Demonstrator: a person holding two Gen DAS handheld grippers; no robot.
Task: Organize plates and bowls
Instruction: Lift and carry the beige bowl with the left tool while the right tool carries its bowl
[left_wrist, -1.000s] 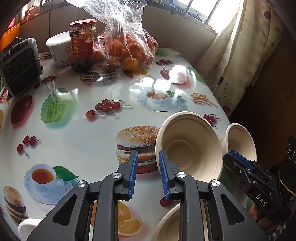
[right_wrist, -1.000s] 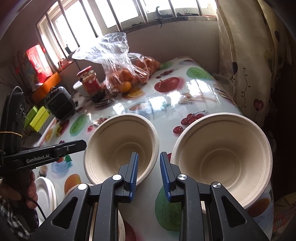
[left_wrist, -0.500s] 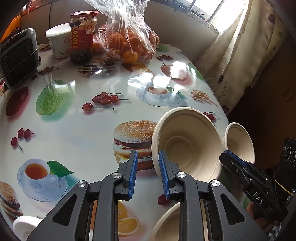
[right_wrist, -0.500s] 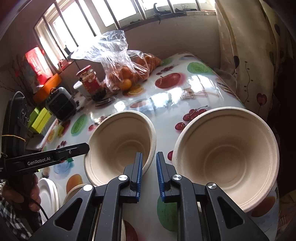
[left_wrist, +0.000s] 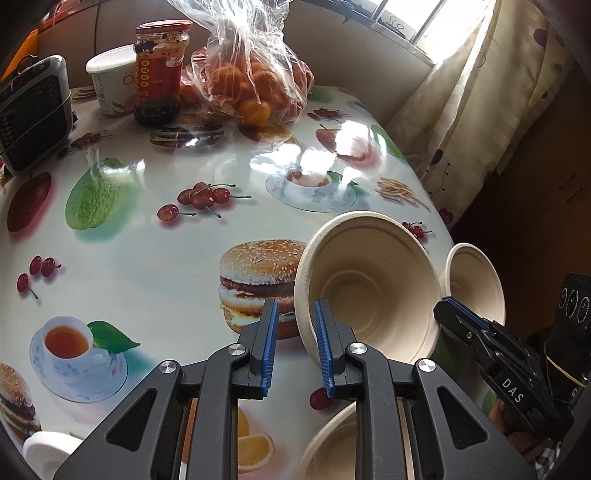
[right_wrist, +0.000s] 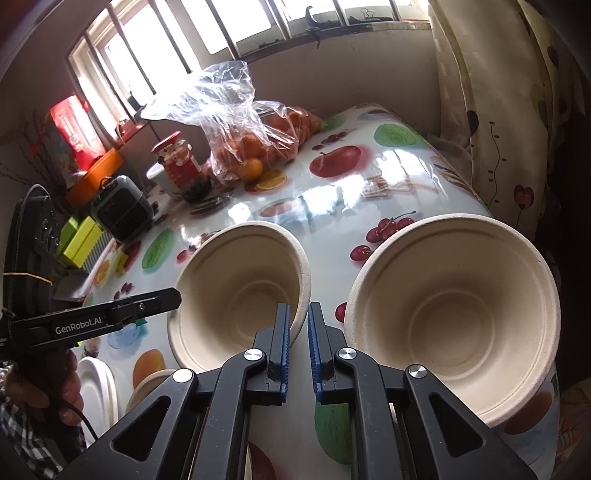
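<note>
Bowls sit on the table (left_wrist: 147, 258) near its edge. The big bowl (left_wrist: 369, 288) has its near rim between the fingers of the left gripper (left_wrist: 291, 332). Those fingers are closing, with a gap still on one side of the rim. The right gripper (right_wrist: 297, 332) has its fingers close together with nothing in them. It sits between the big bowl and the other bowl (right_wrist: 454, 325).

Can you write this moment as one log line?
left gripper: closing, rim of left bowl between jaws | right gripper: shut, empty, between bowls | right bowl: on table
</note>
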